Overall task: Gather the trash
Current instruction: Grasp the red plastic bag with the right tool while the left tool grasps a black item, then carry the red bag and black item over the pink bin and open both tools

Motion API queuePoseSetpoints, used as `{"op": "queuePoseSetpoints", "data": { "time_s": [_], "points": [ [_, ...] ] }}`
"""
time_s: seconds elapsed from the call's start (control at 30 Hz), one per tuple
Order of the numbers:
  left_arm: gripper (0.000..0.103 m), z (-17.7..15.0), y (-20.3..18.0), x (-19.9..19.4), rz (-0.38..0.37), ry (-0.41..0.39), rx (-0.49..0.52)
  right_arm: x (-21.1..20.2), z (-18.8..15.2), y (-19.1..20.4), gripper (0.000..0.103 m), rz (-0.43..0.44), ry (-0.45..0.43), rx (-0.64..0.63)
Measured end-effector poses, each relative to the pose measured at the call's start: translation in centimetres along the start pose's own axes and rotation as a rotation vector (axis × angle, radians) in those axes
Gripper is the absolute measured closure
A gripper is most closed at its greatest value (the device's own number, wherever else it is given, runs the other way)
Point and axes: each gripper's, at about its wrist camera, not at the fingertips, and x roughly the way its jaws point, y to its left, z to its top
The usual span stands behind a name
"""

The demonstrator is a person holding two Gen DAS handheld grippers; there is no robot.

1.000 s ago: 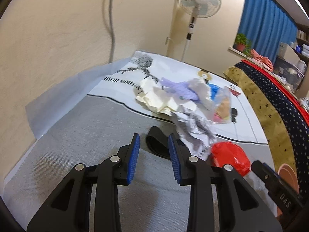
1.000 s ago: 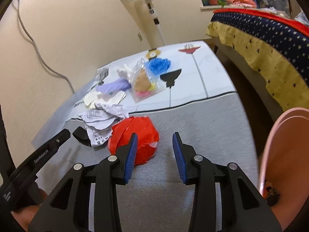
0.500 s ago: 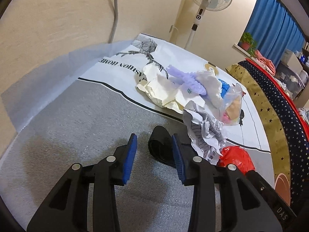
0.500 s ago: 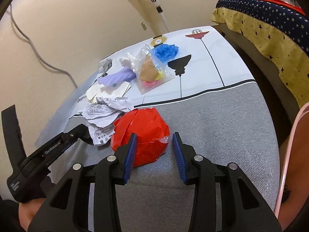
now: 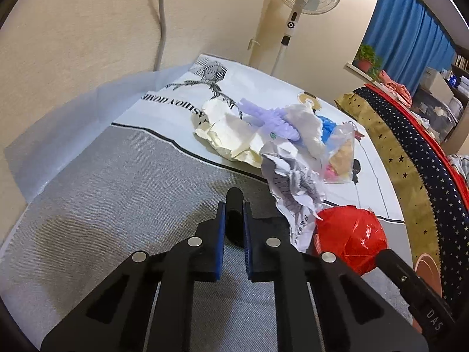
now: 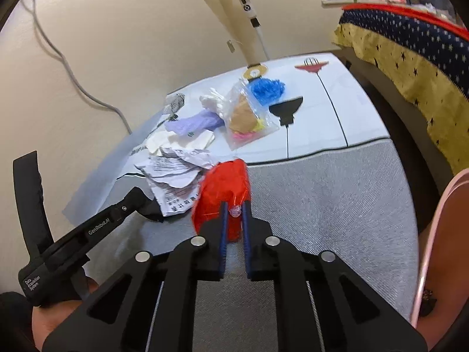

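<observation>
Jaws just closed on red wrapper.

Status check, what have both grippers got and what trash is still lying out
Left gripper just closed on black strap. Right gripper just closed on red wad. Crumpled paper and clear bag remain. Nothing blocking.
</observation>
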Motion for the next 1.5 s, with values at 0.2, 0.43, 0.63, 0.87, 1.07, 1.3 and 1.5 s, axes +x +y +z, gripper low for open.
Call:
{"op": "queuePoseSetpoints", "data": {
  "time_s": [0.2, 0.43, 0.63, 0.87, 1.07, 1.3, 1.5],
  "points": [
    [0.093, -0.1, -0.5, -1.8, -0.001, -0.024, 0.018, -2.3, -0.1, 1.1, 0.097, -0.016, -0.033, -0.05],
    [0.093, -0.3, -0.9, -4.9, -0.014, -0.063, 0.048, -5.7, -0.1, 1.6, 0.097, -0.048, -0.075, -0.084],
    [0.093, -0.9, -1.5, -7.6, -0.039, -0.088, 0.075, -8.9, -0.6, 2.3, 0.097, -0.071, -0.103, -0.107],
    [0.093, -1.6, -2.2, -10.7, -0.066, -0.12, 0.096, -12.7, -1.1, 2.8, 0.097, -0.11, -0.143, -0.127],
    [0.093, -2.1, -2.9, -13.1, -0.095, -0.142, 0.124, -15.6, -1.6, 2.9, 0.097, -0.138, -0.177, -0.133],
    [0.093, -2.8, -3.8, -15.0, -0.119, -0.155, 0.158, -18.4, -1.9, 2.5, 0.097, -0.166, -0.206, -0.126],
    [0.093, -3.3, -4.6, -15.7, -0.134, -0.156, 0.183, -20.2, -2.0, 2.1, 0.097, -0.188, -0.23, -0.116]
  ]
}}
